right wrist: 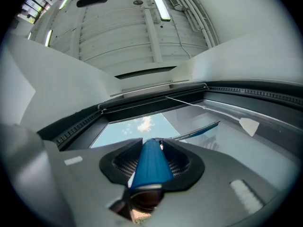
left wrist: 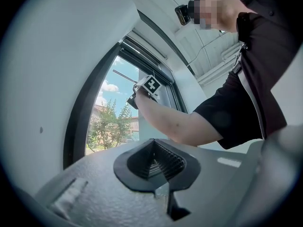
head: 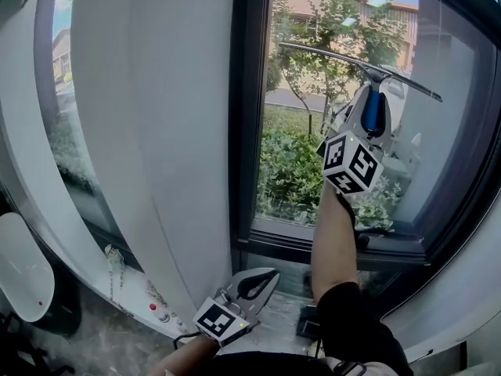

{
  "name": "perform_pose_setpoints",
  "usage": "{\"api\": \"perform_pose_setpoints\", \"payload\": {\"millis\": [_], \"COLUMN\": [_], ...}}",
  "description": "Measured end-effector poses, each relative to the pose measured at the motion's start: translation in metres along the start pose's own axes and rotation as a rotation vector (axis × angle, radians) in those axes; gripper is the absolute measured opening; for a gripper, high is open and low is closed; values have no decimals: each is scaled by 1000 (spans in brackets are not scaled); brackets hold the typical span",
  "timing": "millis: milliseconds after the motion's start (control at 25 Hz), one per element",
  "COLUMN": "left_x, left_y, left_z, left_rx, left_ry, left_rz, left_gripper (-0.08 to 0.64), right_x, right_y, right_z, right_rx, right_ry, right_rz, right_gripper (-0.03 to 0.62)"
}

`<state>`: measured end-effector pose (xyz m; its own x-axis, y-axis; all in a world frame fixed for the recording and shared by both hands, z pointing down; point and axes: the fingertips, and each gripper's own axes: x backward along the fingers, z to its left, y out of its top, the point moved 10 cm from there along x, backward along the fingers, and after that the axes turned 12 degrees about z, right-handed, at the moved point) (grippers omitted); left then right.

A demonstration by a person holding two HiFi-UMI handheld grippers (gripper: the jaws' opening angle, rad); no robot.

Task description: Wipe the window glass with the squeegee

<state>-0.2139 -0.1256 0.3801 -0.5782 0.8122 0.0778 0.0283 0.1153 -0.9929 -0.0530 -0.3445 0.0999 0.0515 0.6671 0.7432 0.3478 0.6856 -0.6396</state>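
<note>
The right gripper [head: 374,120] clamped the squeegee [head: 360,67] handle, blade beyond its jaws against the upper window glass [head: 301,139]; the left gripper [head: 254,284] hung closed, empty; the wiping stroke apparently needed steady downward pull.

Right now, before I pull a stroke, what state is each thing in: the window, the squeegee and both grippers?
Window glass: appears closed; wet or streaked, cannot tell.
Squeegee: held by its blue handle, blade tilted, high on the pane and apparently touching it.
Right gripper: fingers shut on the squeegee handle, up at the pane.
Left gripper: fingers shut, empty, held low.
</note>
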Motion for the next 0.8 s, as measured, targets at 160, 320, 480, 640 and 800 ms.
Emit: {"api": "perform_pose_setpoints", "payload": {"millis": [160, 320, 480, 640, 800], "left_x": [-3, -8, -12, -14, -17], "left_y": [1, -5, -7, -5, -4], "left_z": [5, 5, 8, 8, 7], "left_rx": [1, -16, 11, -21, -41], "left_ry": [9, 0, -4, 9, 34], "left_rz": [-6, -6, 0, 9, 17], "left_gripper": [3, 3, 3, 3, 3], "right_x": [-3, -5, -5, -4, -1], "right_y": [-1, -7, -8, -8, -9], "right_z": [14, 15, 16, 14, 15], "right_rx": [44, 57, 45, 51, 53], "right_ry": [15, 17, 19, 23, 23], "right_rz": [-26, -26, -31, -29, -17], "right_gripper": [132, 132, 132, 132, 132]}}
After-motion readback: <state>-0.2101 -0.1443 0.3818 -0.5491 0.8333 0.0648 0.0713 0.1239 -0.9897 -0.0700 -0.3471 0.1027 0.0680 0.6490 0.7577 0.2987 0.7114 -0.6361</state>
